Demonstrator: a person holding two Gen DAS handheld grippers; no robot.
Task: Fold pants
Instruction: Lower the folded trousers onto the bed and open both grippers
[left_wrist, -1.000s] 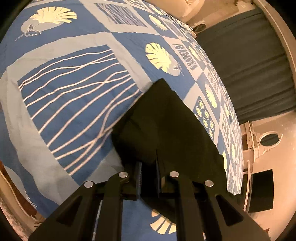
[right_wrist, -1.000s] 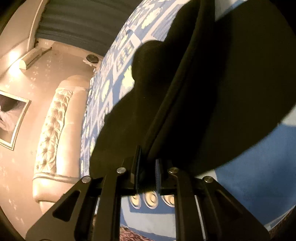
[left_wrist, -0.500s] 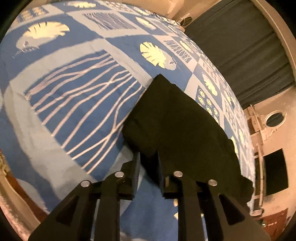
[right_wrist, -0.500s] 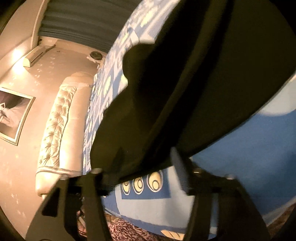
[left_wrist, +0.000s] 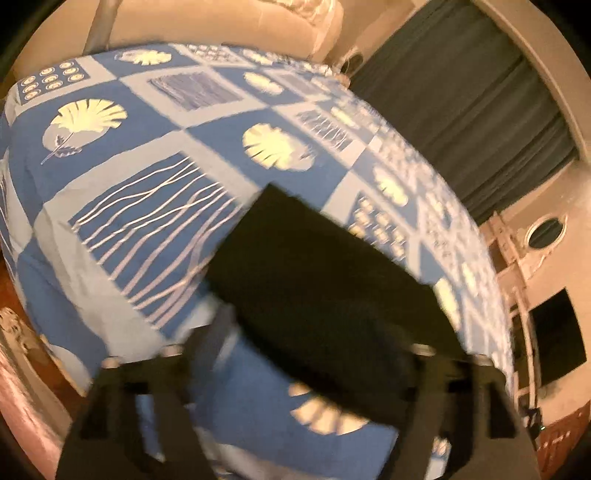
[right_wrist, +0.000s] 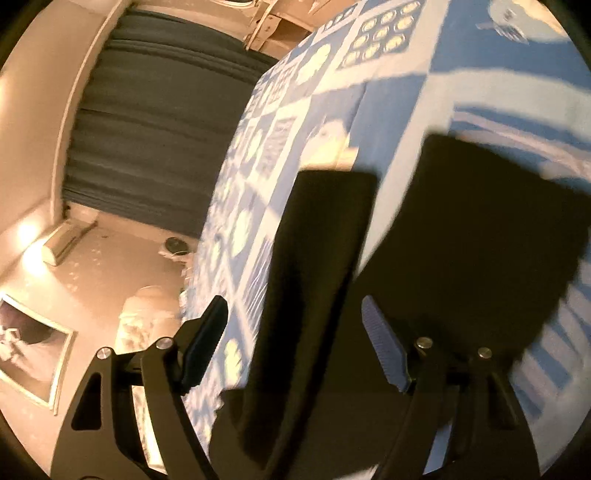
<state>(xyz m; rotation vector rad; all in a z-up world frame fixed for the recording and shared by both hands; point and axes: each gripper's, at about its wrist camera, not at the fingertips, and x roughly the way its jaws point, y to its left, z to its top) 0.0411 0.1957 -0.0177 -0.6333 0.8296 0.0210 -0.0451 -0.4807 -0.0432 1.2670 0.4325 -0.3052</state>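
The black pants (left_wrist: 314, 280) lie as a folded dark block on the blue patterned bedspread (left_wrist: 147, 140). My left gripper (left_wrist: 317, 339) is open, its jaws spread wide at either side of the pants' near edge, holding nothing. In the right wrist view the pants (right_wrist: 461, 229) lie on the bedspread (right_wrist: 399, 85), with a narrow fold (right_wrist: 314, 258) running up the middle. My right gripper (right_wrist: 295, 343) is open, its fingers apart over that fold, empty.
A padded cream headboard (left_wrist: 229, 26) stands beyond the bed. Dark curtains (left_wrist: 472, 107) hang at the right. The bed's edge (right_wrist: 221, 206) drops to a pale floor with a framed picture (right_wrist: 33, 362) on the wall.
Both grippers have opened and let go of the pants. The pants now rest on the bedspread. Both grippers have drawn back a little and turned.
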